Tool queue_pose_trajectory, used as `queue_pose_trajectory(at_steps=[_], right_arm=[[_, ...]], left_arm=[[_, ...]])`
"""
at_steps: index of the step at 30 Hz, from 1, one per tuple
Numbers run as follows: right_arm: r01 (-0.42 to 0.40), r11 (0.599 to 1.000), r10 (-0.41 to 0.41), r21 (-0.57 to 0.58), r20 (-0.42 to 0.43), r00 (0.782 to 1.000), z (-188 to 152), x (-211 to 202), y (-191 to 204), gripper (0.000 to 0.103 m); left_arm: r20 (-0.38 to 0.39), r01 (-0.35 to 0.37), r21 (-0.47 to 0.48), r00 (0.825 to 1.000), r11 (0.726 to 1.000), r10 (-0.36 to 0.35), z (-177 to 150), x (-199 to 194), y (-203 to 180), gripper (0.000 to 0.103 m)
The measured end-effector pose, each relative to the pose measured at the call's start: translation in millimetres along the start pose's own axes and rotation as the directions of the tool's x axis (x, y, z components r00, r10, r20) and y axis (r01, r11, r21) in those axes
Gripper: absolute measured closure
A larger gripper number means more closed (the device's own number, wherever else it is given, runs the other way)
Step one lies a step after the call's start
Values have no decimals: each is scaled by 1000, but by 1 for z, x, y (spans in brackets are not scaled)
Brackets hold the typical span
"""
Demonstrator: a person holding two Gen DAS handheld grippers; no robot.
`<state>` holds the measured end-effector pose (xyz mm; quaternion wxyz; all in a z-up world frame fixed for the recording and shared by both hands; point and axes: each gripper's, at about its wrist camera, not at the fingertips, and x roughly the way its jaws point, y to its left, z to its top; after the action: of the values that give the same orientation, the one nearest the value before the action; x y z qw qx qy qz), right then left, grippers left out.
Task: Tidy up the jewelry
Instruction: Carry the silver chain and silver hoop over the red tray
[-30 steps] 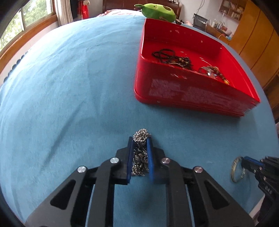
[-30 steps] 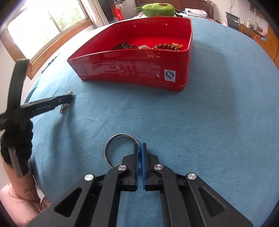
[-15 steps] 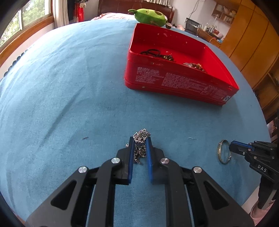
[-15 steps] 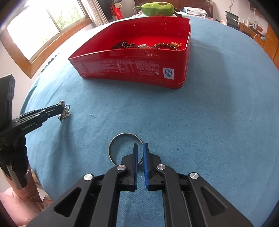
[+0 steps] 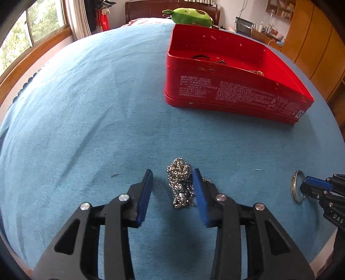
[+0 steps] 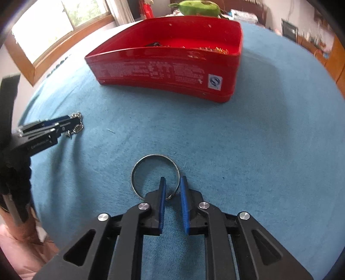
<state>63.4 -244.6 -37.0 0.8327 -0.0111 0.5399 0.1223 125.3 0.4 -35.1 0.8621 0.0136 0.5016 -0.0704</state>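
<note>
A bunched silver chain (image 5: pixel 180 185) lies on the blue cloth between the open jaws of my left gripper (image 5: pixel 172 175), close to the right finger. It also shows in the right wrist view (image 6: pixel 76 127), beside the left gripper (image 6: pixel 64 126). A silver bangle (image 6: pixel 155 175) lies flat on the cloth. My right gripper (image 6: pixel 172 182) is open a little, with the bangle's rim between its fingertips. The bangle also shows in the left wrist view (image 5: pixel 297 189), at the right gripper's tip (image 5: pixel 310 183). A red tin box (image 5: pixel 232 73) holds several pieces of jewelry; it also shows in the right wrist view (image 6: pixel 168 58).
A green plush toy (image 5: pixel 192 16) lies beyond the box. The blue cloth (image 5: pixel 86 107) covers the round table. A window is at the left and wooden cabinets (image 5: pixel 319 43) at the right. The table's front edge runs just under both grippers.
My left gripper has opened and let go of the chain, which now lies on the cloth. My right gripper has opened slightly around the bangle's rim. Both have dropped closer to the table.
</note>
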Motion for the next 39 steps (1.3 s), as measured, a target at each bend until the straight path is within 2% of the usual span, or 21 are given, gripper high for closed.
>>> queue_pose_trajectory(at_steps=[1,3,5,6,9,15,25,32,39], right_arm=[[1,1000,-1,-7,4,1000,0,1,2,95],[-6,1000,6,-10,14,1000,-1,2,5,100],[-28,1000,28,5,18,999,1,2,3,100],[-40,999,40,14,19,999,2,1,1,100],[-75,996,73,43,28,997,3,-3,-6,100],[-65,996,61,53,77,995,9,-24,-11,100],[-73,995,62,66,151,987,22,-49,-22,100],[-82,995,70,61,177,982,28,-59,-25,100],[-89,994,74,62,210,975,38,-71,-31,100]], left_arm=[[0,14,3,1000,1000,-14,-1,0,-2,84],[0,20,6,1000,1000,-20,-2,-1,-5,86],[6,12,9,1000,1000,-12,-3,-1,-6,87],[8,12,4,1000,1000,-12,-3,-2,-6,92],[-5,61,-27,998,998,-61,-3,-6,-1,94],[30,119,-39,993,992,-117,1,-24,2,94],[149,152,-34,978,988,-145,12,-72,5,94],[244,173,-20,956,985,-163,23,-111,1,94],[298,184,-4,939,983,-174,34,-133,-5,94]])
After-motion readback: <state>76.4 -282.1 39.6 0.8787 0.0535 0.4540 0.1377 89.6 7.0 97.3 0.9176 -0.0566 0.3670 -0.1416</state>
